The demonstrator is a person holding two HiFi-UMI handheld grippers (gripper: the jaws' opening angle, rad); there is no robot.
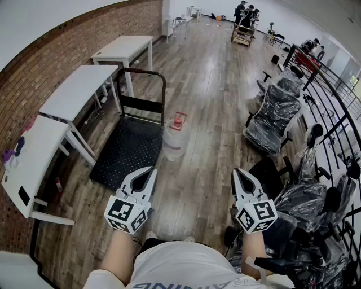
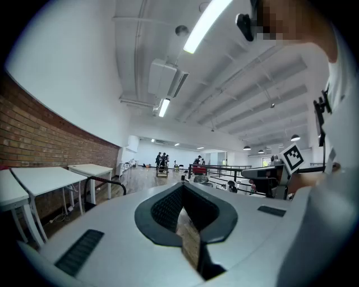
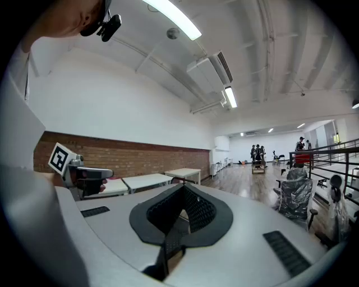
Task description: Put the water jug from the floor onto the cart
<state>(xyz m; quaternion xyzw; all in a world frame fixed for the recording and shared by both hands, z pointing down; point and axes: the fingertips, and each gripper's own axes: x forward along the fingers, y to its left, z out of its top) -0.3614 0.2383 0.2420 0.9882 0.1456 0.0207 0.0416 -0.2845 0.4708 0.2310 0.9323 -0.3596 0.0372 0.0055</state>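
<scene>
In the head view a clear water jug (image 1: pixel 175 141) with a red cap stands upright on the wooden floor. It is just off the right edge of the cart's black deck (image 1: pixel 127 149). The cart's black push handle (image 1: pixel 142 84) rises at the far end of the deck. My left gripper (image 1: pixel 151 169) is held level in the air, short of the jug and slightly left of it, jaws together and empty. My right gripper (image 1: pixel 237 171) hovers level to the right, well clear of the jug, also shut and empty. Both gripper views look out over the room, and the jaws hide the jug.
White tables (image 1: pixel 79 90) line the brick wall on the left, close to the cart. Plastic-wrapped office chairs (image 1: pixel 279 110) and a black railing (image 1: pixel 327 96) crowd the right. People (image 1: pixel 245 16) stand by another cart far down the room. Bare wooden floor (image 1: pixel 214 84) stretches beyond the jug.
</scene>
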